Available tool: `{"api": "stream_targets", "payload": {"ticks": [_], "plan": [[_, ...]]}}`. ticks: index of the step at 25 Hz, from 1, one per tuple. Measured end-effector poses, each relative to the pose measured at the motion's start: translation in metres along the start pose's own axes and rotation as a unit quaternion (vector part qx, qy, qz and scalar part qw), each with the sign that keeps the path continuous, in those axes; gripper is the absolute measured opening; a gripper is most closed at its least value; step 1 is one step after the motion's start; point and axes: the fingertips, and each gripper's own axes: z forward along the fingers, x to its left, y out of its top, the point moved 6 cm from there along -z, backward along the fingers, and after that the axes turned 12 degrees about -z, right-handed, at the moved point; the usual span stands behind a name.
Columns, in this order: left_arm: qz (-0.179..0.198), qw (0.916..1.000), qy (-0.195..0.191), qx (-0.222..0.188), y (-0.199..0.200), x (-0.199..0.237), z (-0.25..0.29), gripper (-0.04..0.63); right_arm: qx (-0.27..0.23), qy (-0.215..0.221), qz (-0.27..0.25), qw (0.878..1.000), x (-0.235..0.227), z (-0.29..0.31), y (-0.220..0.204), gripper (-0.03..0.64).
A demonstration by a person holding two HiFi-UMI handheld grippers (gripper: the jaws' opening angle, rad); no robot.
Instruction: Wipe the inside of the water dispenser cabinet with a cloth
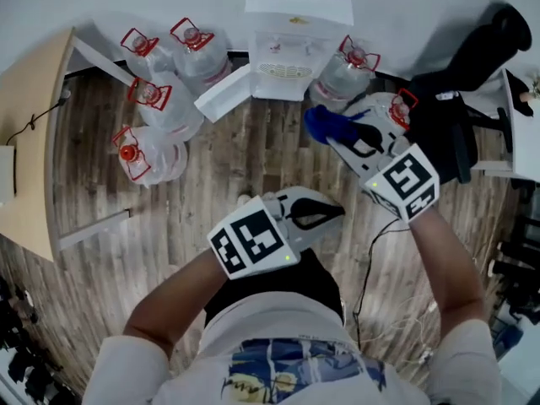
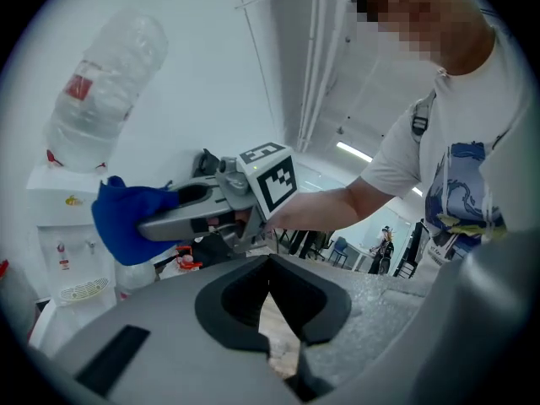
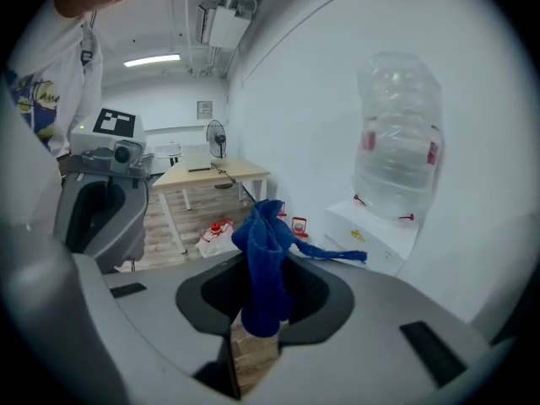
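Observation:
The white water dispenser stands at the far wall with its cabinet door swung open to the left. My right gripper is held just in front of it, shut on a blue cloth that bunches out past the jaws. In the right gripper view the cloth stands up between the jaws, and the dispenser with its bottle lies to the right. My left gripper hangs lower, near my body, shut and empty. Its own view shows the jaws of the left gripper meeting with nothing between them.
Several water jugs with red handles lie on the wood floor left of the dispenser, and two more jugs sit at its right. A wooden table stands at the left, a black chair at the right. A cable trails across the floor.

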Motion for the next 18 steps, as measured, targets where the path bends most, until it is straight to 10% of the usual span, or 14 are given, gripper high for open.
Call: {"api": "stream_targets", "payload": {"ticks": [8, 18], "plan": [[-0.002, 1.0, -0.004, 0.007, -0.026, 0.107, 0.038, 0.003, 0.013, 0.071, -0.052, 0.996, -0.043, 0.144, -0.042, 0.092], [-0.013, 0.9976, -0.067, -0.006, -0.112, 0.245, 0.151, 0.003, 0.034, 0.125, -0.155, 0.979, -0.054, 0.349, -0.221, 0.092]]}}
